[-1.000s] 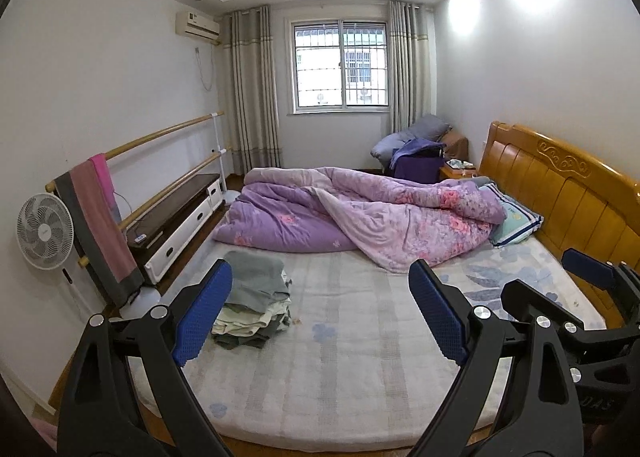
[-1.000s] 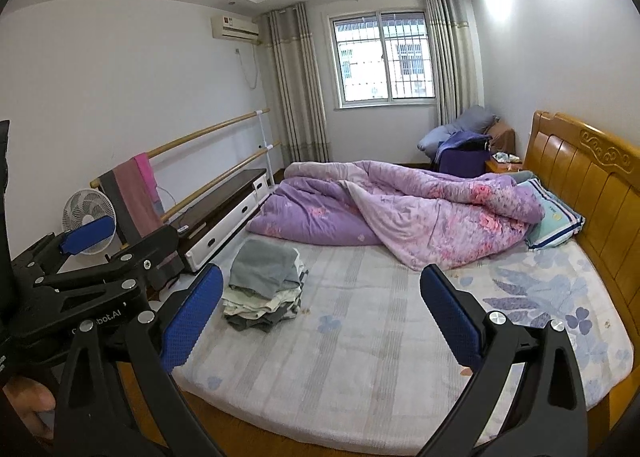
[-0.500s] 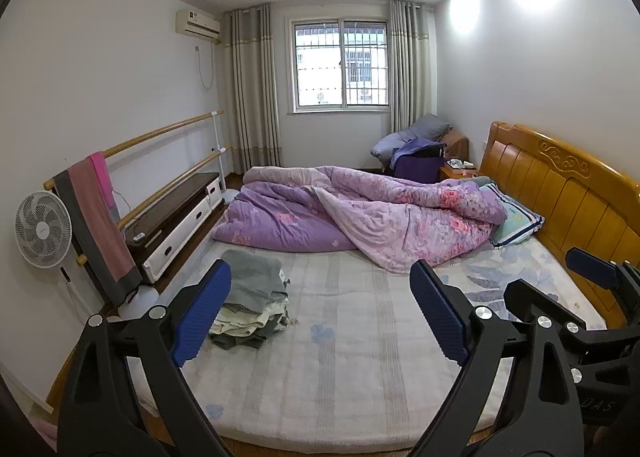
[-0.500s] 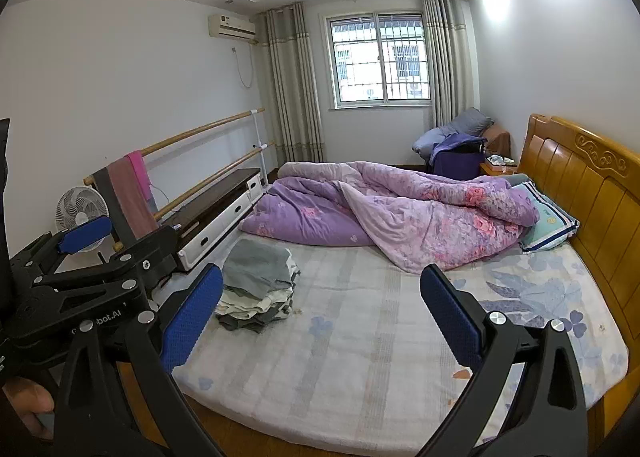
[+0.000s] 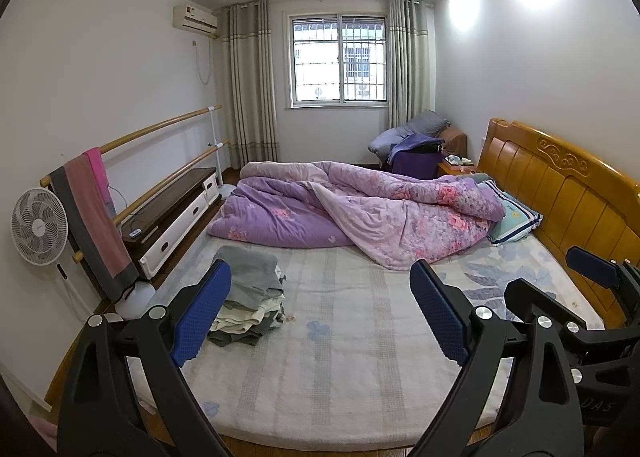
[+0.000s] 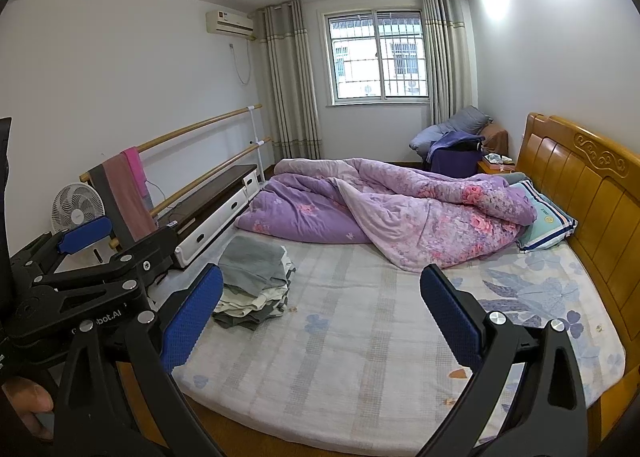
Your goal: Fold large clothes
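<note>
Folded clothes stack (image 5: 250, 297) sits near the mattress's (image 5: 340, 377) left edge; bare sheet stretches right toward the headboard (image 5: 560, 185); purple quilt (image 5: 360, 213) bunched beyond; left gripper (image 5: 320, 315) and right gripper (image 6: 320, 317) both spread wide, holding nothing.

Purple floral quilt (image 5: 360, 213) lies bunched across the far half of the bed (image 5: 340, 337), up at twelve o'clock. Striped pillow (image 5: 514, 217) sits against the wooden headboard (image 5: 560, 185) at two o'clock. Over at nine o'clock, a white fan (image 5: 38, 227) stands beside towels (image 5: 94, 213) draped on a wooden rail. Barred window (image 5: 338, 59) sits dead ahead.
</note>
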The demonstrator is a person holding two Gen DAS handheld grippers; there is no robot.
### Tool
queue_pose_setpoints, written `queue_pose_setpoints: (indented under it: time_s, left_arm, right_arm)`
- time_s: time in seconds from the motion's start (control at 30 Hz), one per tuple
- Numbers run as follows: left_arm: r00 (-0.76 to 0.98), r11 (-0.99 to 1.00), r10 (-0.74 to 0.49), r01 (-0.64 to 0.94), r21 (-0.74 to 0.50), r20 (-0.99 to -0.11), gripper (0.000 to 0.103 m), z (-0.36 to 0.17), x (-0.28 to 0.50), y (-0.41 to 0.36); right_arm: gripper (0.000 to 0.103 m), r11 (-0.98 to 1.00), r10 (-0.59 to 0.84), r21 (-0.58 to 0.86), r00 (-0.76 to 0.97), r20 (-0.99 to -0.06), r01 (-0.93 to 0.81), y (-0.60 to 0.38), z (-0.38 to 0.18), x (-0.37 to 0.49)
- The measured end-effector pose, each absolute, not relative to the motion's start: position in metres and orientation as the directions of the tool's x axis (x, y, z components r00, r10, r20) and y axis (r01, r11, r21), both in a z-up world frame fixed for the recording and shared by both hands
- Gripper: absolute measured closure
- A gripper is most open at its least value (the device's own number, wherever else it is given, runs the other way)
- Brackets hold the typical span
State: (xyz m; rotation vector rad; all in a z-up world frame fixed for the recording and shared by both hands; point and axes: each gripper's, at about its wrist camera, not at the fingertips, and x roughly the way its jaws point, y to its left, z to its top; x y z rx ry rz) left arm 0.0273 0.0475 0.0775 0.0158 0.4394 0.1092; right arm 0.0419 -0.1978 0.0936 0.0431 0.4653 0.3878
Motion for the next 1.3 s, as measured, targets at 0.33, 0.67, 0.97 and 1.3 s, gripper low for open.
queue_pose_setpoints:
  time_s: [0.33,0.67,0.97,1.3]
  left_arm:
    - [0.9,0.994,0.109,-0.102,0.039,-0.423,0.012,0.078,0.027,0.048]
    - [0.903,0.993,0.118,-0.106,0.05,-0.414,0.011,0.074,0.041,0.046]
    - [0.908,0.995,0.099,-0.094,0.032,-0.407,0.011,0.068,0.041,0.047]
    - [0.903,0.994,0.112,-0.106,0.037,-0.416,0.011,0.063,0.045,0.048]
  right_arm:
    - [0.008,0.927,0.372,0.128,0.822,-0.431,-0.352,-0.197,0.094,0.041]
    - [0.008,0.926,0.374,0.135,0.818,-0.437,-0.352,-0.2,0.094,0.043]
    - [0.008,0.924,0.38,0.139,0.813,-0.441,-0.356,-0.202,0.092,0.049]
    - [0.008,0.927,0.373,0.137,0.812,-0.449,-0.35,-0.198,0.089,0.055]
